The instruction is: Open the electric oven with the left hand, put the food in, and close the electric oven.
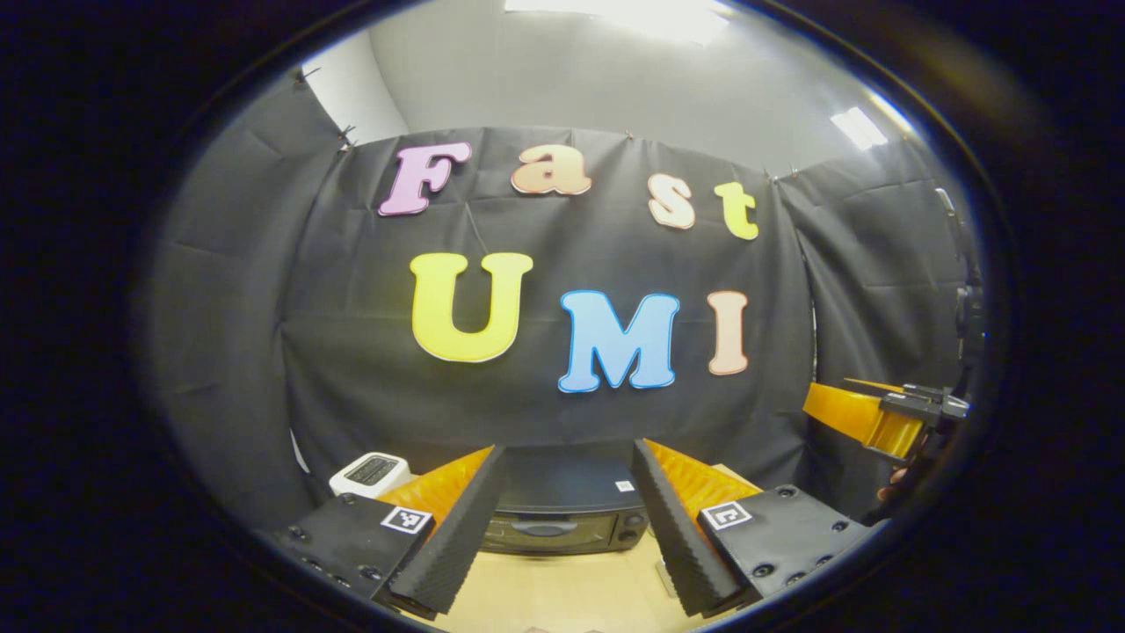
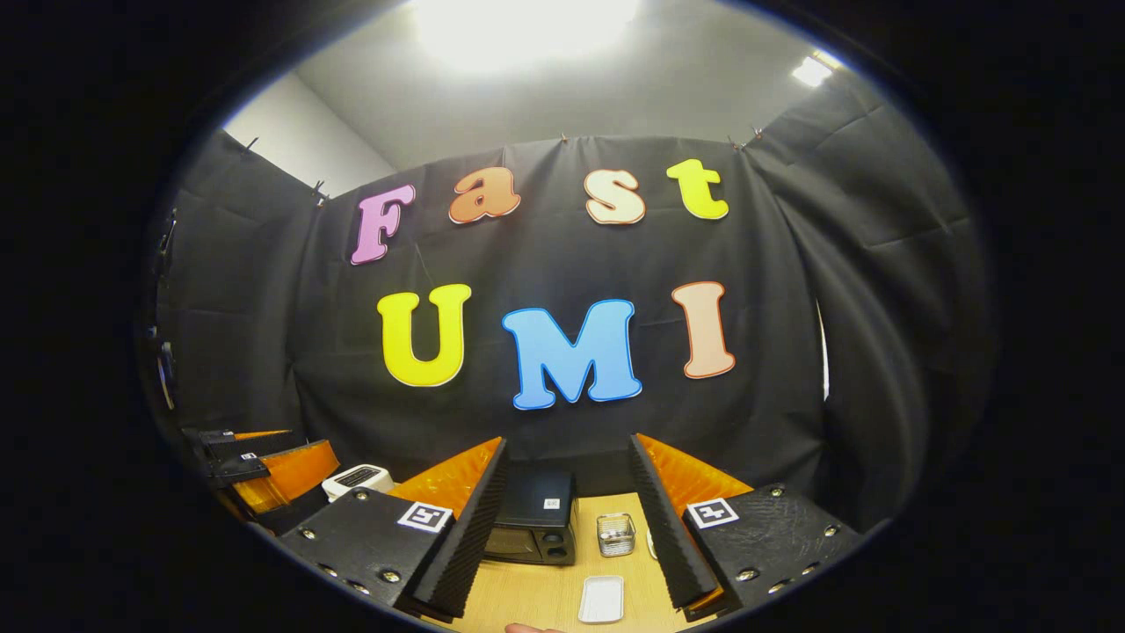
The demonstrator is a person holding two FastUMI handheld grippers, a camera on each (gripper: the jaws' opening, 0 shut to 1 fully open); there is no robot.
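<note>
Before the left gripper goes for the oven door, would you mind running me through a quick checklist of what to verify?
1. Electric oven door shut, ready to open: ok.
2. Left gripper open, holding nothing: ok.
3. Left gripper lined up with the oven, which sits between its fingers in the left gripper view: ok.
4. Right gripper open, holding nothing: ok.
5. Food located: cannot tell; a small mesh basket and a white tray sit right of the oven, contents unclear.
6. Wooden table bare in front of the door: ok.

one electric oven (image 2: pixel 533 519), one toaster (image 2: pixel 356 480), one wire basket (image 2: pixel 615 534), one white tray (image 2: pixel 602 599)
</note>
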